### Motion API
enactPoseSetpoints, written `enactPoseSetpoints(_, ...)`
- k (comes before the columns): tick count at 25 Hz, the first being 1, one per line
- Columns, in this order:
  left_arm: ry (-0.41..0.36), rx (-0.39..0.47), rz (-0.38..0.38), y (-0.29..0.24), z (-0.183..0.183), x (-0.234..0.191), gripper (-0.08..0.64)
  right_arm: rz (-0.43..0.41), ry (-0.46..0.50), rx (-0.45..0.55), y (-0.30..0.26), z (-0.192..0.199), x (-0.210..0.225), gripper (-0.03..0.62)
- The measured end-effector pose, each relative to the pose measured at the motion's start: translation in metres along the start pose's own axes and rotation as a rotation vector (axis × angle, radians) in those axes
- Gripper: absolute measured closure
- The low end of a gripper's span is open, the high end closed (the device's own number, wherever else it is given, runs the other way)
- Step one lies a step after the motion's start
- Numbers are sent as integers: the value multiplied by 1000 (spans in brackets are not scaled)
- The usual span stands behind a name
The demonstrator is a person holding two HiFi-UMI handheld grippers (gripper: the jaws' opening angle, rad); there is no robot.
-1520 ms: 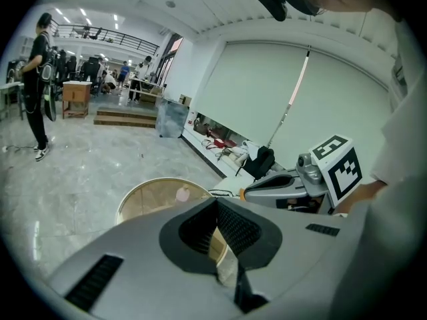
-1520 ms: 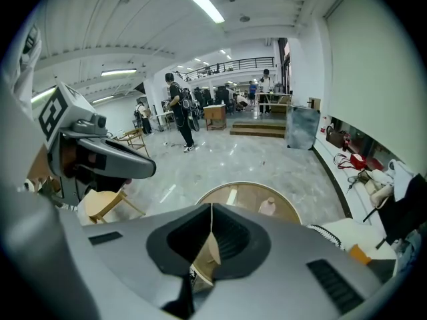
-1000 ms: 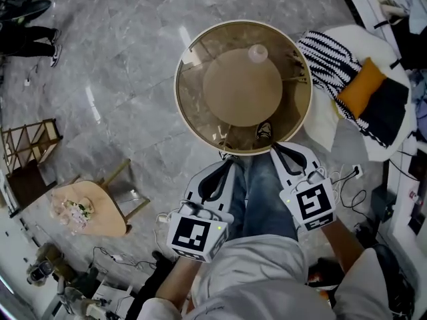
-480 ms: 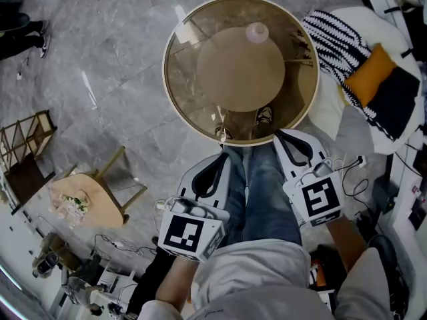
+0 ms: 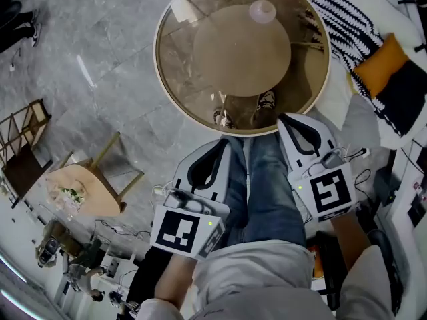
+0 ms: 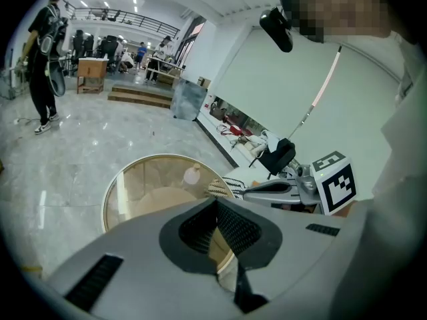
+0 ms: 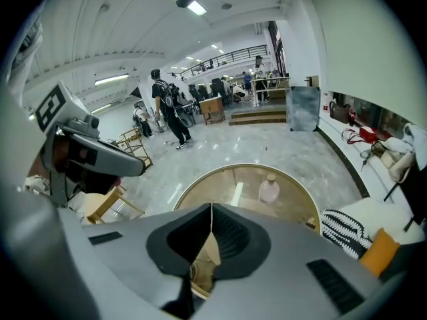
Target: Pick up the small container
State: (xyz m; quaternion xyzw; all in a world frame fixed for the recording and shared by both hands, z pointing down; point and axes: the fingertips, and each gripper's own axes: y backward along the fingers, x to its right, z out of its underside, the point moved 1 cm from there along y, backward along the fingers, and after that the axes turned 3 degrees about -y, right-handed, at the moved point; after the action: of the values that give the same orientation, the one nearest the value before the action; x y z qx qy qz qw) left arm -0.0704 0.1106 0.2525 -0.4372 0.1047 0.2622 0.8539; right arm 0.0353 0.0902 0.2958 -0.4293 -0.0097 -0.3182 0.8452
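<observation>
Head view: small container (image 5: pixel 262 10), seemingly a pale lidded bottle, upright on the far side of the round glass table (image 5: pixel 179 69), well apart from both grippers. Left gripper (image 5: pixel 219 151) clenched on nothing, by the near rim; right gripper (image 5: pixel 293 123) likewise clenched, empty.

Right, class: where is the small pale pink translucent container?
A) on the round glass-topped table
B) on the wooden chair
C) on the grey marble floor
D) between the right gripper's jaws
A: the small pale pink translucent container stands upright on the round glass-topped table, near the edge farthest from the person.
</observation>
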Motion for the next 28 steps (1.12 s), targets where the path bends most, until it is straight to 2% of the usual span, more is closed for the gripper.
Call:
enactPoseSetpoints(4,21,1,-4,-7,4,-6,543,-5,24,-17,-12,10,4,577)
enactPoseSetpoints(9,36,18,-14,-12,6,-14,543,1,-2,-16,-24,16,13,577)
enactPoseSetpoints(28,76,-1,-12,-70,20,-28,543,10,-45,38,-68,17,61,575)
